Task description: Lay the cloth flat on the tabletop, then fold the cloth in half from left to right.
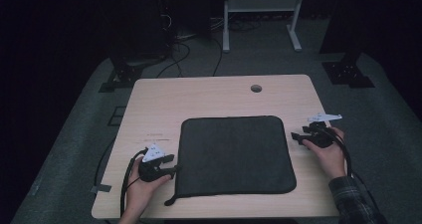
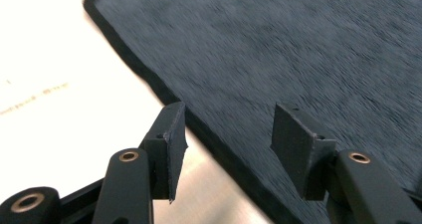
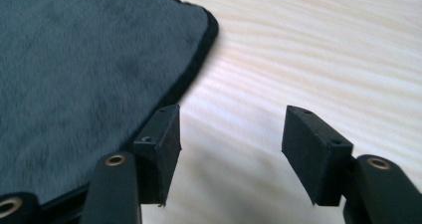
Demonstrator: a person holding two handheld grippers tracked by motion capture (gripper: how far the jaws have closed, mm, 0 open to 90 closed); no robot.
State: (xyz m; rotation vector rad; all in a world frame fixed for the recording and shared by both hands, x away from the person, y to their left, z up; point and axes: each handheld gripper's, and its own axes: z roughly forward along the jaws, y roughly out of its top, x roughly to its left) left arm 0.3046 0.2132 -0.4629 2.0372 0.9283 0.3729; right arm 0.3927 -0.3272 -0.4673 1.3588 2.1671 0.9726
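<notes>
Looking down from the high view, I find a dark cloth (image 1: 234, 154) lying flat at the centre of the table (image 1: 209, 92), its edges roughly square to the table's. The left gripper (image 1: 171, 165) sits at the cloth's 8 o'clock corner, jaw tips at the hem, where a small tab pokes out. The right gripper (image 1: 297, 137) stands off the 3 o'clock edge, close beside it but not touching.

In the left gripper view, I see the left gripper (image 2: 226, 144) with its jaws apart and nothing pinched; the cloth's (image 2: 278, 50) piped border runs diagonally between them, from 10 o'clock down towards 5 o'clock. One jaw is over bare wood, the other over fabric. My judgement: this straddle is sound for a pinch, provided I lower until the under-jaw slips beneath the hem before closing.

In the right gripper view, the right gripper (image 3: 231, 142) is likewise spread and empty. The cloth's (image 3: 84, 69) rounded corner lies at 11 o'clock, and only table (image 3: 318, 45) lies between the jaws. I judge this side needs shifting towards the border, so both grips take matching edges; otherwise any lift or fold will likely go skewed.
</notes>
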